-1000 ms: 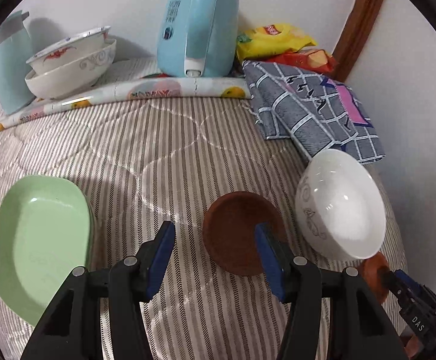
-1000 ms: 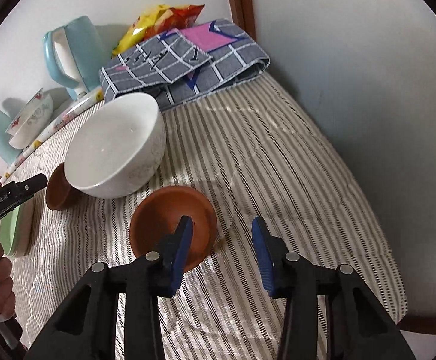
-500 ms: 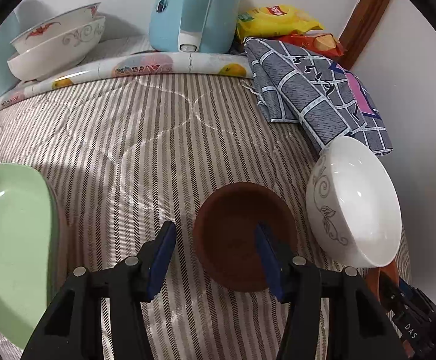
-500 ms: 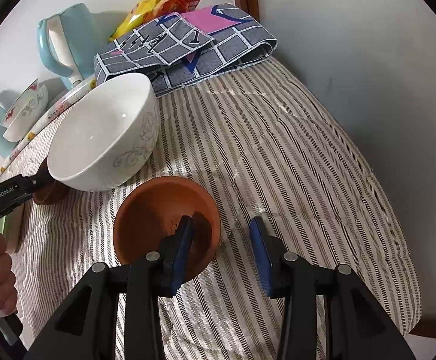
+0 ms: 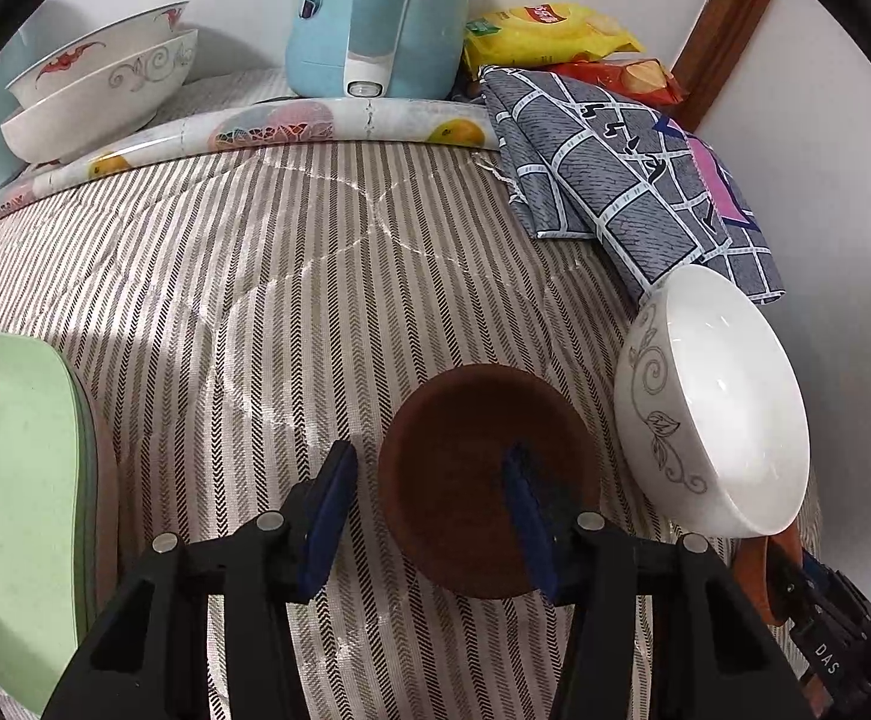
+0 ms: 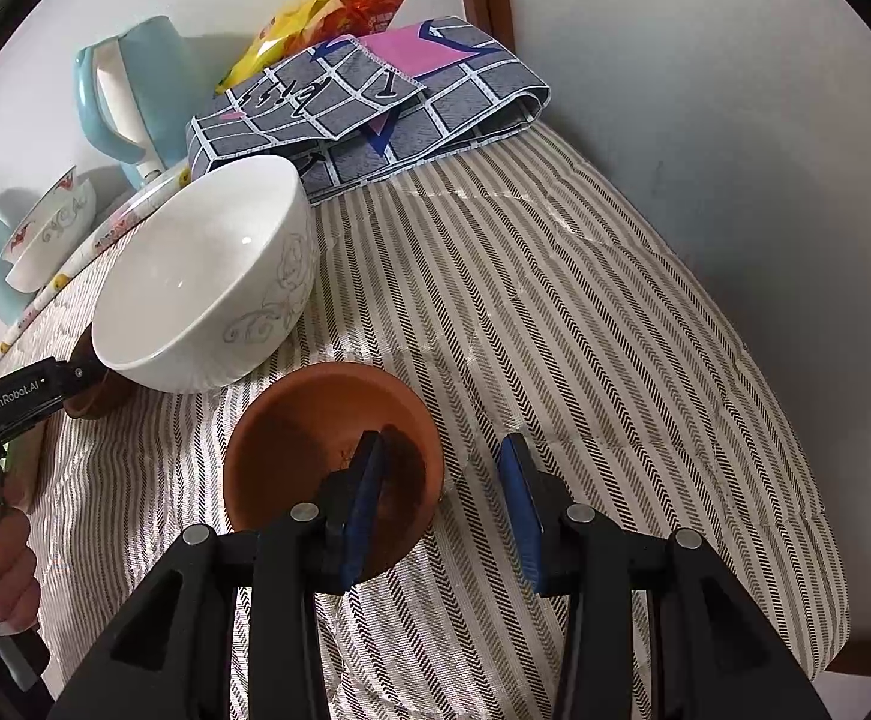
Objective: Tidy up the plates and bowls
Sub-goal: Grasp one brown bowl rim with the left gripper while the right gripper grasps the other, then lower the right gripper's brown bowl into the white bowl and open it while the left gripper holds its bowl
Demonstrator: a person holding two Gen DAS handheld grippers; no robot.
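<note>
My left gripper is open and straddles the left rim of a dark brown saucer; its right finger is inside the dish. A white bowl with grey scrolls sits just right of it. My right gripper is open and straddles the right rim of an orange-brown saucer; its left finger is inside the dish. The white bowl stands behind that saucer. Green plates are stacked at the left. Two nested white bowls stand at the back left.
A light blue kettle, snack bags and a folded checked cloth line the back. A fruit-print strip crosses the striped quilt. A wall closes the right side; the quilt's edge drops off at right.
Both grippers have moved forward over their saucers, so one finger of each now sits inside a dish. The right gripper's jaws have narrowed slightly.
</note>
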